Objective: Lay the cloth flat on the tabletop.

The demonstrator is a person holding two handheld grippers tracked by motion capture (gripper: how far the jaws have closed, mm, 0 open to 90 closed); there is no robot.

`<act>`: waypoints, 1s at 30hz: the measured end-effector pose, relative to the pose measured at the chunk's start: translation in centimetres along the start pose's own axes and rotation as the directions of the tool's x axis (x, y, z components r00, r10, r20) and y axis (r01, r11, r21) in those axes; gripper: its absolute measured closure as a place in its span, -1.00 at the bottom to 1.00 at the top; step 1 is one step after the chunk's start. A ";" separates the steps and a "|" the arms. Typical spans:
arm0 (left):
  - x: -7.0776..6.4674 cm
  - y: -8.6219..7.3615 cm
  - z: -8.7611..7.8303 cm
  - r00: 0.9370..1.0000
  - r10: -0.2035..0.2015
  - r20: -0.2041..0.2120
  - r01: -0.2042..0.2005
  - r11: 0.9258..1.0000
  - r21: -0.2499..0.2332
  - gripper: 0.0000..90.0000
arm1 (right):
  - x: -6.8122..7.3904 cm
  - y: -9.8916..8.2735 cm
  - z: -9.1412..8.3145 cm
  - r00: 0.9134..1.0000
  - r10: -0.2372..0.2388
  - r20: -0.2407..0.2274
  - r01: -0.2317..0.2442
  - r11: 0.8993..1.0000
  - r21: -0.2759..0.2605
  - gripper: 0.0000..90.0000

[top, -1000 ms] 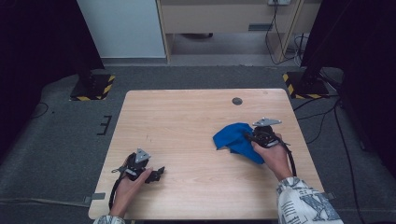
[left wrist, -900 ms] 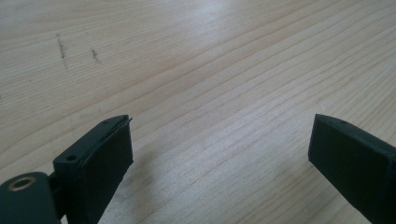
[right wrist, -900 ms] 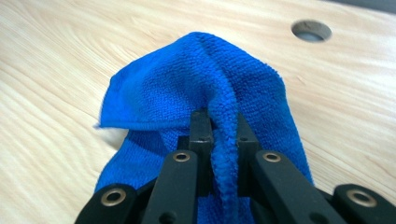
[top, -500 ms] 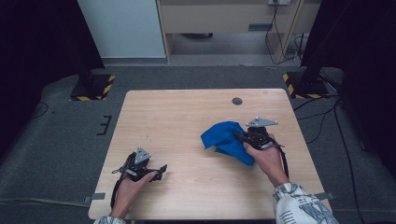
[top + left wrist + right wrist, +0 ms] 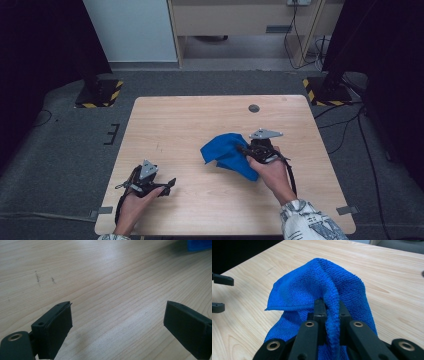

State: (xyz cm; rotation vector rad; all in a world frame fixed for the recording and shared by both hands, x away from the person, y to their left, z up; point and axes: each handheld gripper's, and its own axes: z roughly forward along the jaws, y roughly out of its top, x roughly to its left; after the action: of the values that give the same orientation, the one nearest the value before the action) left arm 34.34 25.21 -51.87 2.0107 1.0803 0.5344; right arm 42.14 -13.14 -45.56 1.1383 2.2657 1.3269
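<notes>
On the desk [image 5: 175, 125] the cloth [image 5: 226, 152] lies right of centre, directly ahead of the right tongs [image 5: 243, 149], which come at it from its right side; a ridge of the cloth runs up between the jaws, with the rest spread on the desk beyond and to either side of them. The left tongs [image 5: 168, 184] sit near the front edge on the left, well apart from the cloth, which lies ahead of them and off to their right. Bare desk lies between their spread jaws. Behind the right tongs, toward the far edge, a small round hole [image 5: 254, 108] sits in the desk.
</notes>
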 end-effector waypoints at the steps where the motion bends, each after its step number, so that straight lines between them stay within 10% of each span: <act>1: 0.1 0.0 -0.1 1.000 -0.009 -0.004 0.009 1.000 -0.004 -0.83 | 0.3 0.0 0.2 1.000 0.001 0.000 -0.001 1.000 0.000 0.85; 22: -0.4 0.2 0.1 1.000 0.021 -0.005 -0.021 0.999 -0.044 -0.81 | 4.2 -1.3 5.7 0.999 0.001 -0.048 0.000 0.999 0.032 0.80; 30: -0.3 0.2 0.2 0.999 0.023 -0.022 -0.024 0.999 -0.046 -0.80 | 4.8 -2.0 6.2 0.998 -0.047 -0.046 0.050 0.996 0.068 0.43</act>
State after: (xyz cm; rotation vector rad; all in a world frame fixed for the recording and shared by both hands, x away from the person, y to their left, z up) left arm 34.42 24.85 -51.88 1.9836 1.0490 0.5895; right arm 41.66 -6.32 -49.95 1.0782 2.3728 1.2765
